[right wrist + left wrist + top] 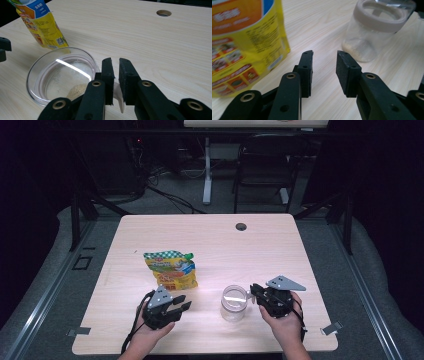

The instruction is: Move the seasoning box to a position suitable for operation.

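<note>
Right gripper (256, 292) sitting at clear jar (234, 303) in high view, I'm seeing jaws pinching white tab (246, 294) on jar rim. Left gripper (181, 303) hovering jaws parted, holding nothing, just below yellow pouch (171, 269).

Left gripper view: jaws gaping over bare table (322, 22), pouch left, jar far right.

Right gripper view: jaws nearly closed on tab (118, 96), probably gripping; crumbs lying in jar bottom.

The left tool (324, 61) hangs with jaws apart above the table (317, 22), between yellow pouch (244, 42) and clear jar (377, 27).
</note>
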`<state>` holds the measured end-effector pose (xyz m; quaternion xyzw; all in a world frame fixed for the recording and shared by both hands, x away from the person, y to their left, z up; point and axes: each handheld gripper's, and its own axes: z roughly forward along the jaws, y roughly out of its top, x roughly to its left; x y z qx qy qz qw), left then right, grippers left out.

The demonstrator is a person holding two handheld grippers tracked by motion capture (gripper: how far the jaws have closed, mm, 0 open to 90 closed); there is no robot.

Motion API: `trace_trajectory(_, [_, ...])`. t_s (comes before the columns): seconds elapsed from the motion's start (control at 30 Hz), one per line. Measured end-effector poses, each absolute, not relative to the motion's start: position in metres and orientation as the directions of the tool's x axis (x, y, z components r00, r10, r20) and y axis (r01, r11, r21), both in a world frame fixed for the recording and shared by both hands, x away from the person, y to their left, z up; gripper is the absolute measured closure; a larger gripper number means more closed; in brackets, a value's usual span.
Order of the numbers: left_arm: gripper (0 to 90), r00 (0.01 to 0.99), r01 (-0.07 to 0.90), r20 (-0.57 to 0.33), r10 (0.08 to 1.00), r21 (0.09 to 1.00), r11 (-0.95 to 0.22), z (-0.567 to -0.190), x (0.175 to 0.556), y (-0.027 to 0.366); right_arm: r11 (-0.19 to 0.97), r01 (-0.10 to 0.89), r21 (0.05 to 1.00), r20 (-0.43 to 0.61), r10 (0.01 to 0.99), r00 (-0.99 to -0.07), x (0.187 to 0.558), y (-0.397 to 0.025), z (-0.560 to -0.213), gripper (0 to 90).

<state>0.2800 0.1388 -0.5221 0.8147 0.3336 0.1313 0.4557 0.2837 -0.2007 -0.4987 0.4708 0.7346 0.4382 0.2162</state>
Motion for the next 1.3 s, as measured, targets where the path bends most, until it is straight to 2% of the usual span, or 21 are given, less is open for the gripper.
trace_trajectory(0.07, [66.6,0.748,0.422,-0.095,0.657,0.832,-0.361,-0.521,0.281,0.135,0.171,0.503,0.848,0.099,0.879,-0.466,0.284,-0.201,-0.499,81.7])
trace_trajectory(0.27, [76.4,0.775,0.427,-0.127,0.619,0.827,-0.365,-0.519,0.285,0.108,0.163,0.503,0.849,0.110,0.877,-0.469,0.285,-0.201,-0.500,83.2])
trace_trajectory(0.47, [85.4,0.791,0.417,-0.117,0.601,0.821,-0.389,-0.518,0.286,0.095,0.162,0.500,0.851,0.113,0.873,-0.475,0.285,-0.202,-0.501,83.4])
trace_trajectory(0.63, [89.8,0.800,0.417,-0.127,0.587,0.821,-0.390,-0.518,0.286,0.087,0.162,0.502,0.850,0.114,0.873,-0.474,0.284,-0.203,-0.501,84.3])
trace_trajectory(1.3, [90.0,0.832,0.398,-0.116,0.543,0.806,-0.439,-0.523,0.288,0.060,0.139,0.506,0.851,0.139,0.870,-0.473,0.284,-0.204,-0.502,85.7])
